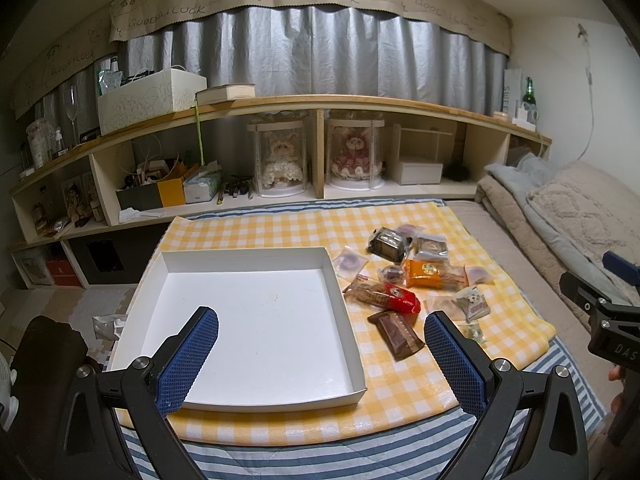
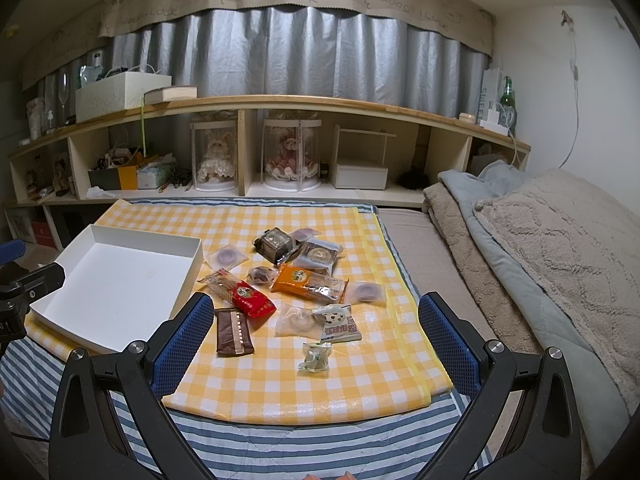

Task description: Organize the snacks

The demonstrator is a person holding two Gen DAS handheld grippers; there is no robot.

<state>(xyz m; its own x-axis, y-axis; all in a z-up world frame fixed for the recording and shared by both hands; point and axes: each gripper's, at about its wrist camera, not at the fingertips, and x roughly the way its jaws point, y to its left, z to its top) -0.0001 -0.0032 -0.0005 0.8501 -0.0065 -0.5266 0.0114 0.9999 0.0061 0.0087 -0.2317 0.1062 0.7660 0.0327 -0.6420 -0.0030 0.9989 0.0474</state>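
A: Both the left gripper [image 1: 321, 332] and right gripper [image 2: 316, 314] gape wide, holding nothing; the snacks [image 2: 296, 280] lie heaped at the tray's [image 1: 344, 308] three o'clock.

B: Overlapping wrappers (slippery, probably) could slide or come up two at once.

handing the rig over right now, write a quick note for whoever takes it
Left gripper: open, empty, hanging over the near edge of the white cardboard tray.
Right gripper: open, empty, hanging over the near side of the snack pile.
The tray sits on the left of the yellow checked cloth with nothing in it.
All snacks lie loose on the cloth to the tray's right: brown chocolate bar, red packet, orange packet, dark boxed cake, panda-print packet, small clear-wrapped sweet and several clear-wrapped round pastries.
Done: nothing packed.
Left: move every snack into the tray. The chocolate bar is nearest to it.
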